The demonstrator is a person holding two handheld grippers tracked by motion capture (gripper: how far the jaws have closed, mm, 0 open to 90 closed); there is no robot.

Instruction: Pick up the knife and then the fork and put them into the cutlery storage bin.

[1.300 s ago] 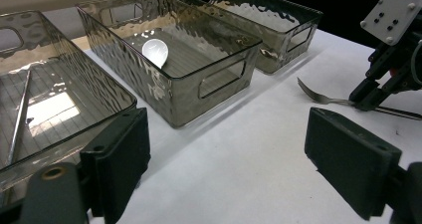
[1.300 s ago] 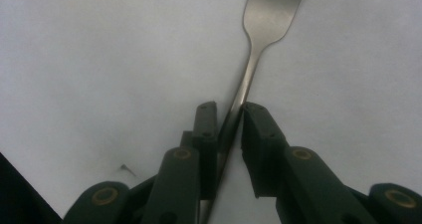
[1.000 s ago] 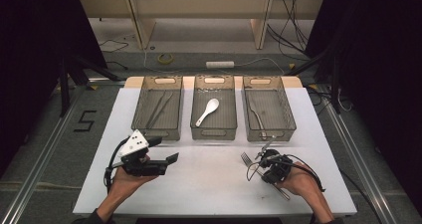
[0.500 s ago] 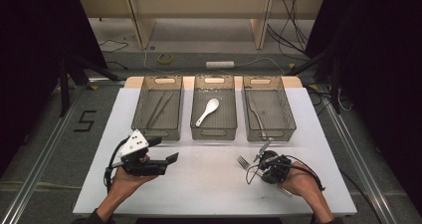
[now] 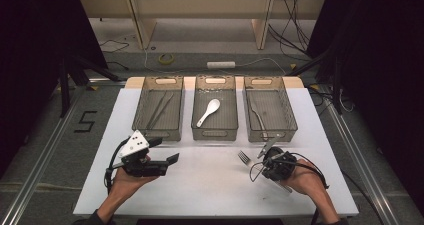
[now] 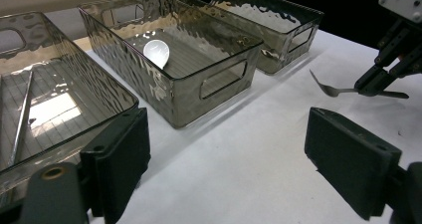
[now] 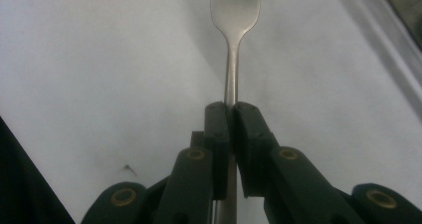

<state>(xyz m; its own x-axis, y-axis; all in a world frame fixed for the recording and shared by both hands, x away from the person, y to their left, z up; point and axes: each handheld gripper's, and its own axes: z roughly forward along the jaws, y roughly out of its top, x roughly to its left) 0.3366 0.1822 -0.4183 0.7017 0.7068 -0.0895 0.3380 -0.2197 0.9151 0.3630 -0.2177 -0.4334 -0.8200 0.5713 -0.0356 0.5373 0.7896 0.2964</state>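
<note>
Right gripper [image 7: 230,115] clamped on slim silver metal fork [image 7: 234,45], left gripper [image 6: 226,159] idle with jaws apart; next probably carry fork to right-hand smoky clear plastic bin [image 5: 287,112].

Your white bench [image 5: 210,185] stands on a grey floor [image 5: 45,150] marked with a black "5" [image 5: 86,121] at the left. Beyond the far edge you see pale wooden furniture [image 5: 200,5], loose cables [image 5: 150,60] and a white power strip [image 5: 221,64]; both sides are dark.
</note>
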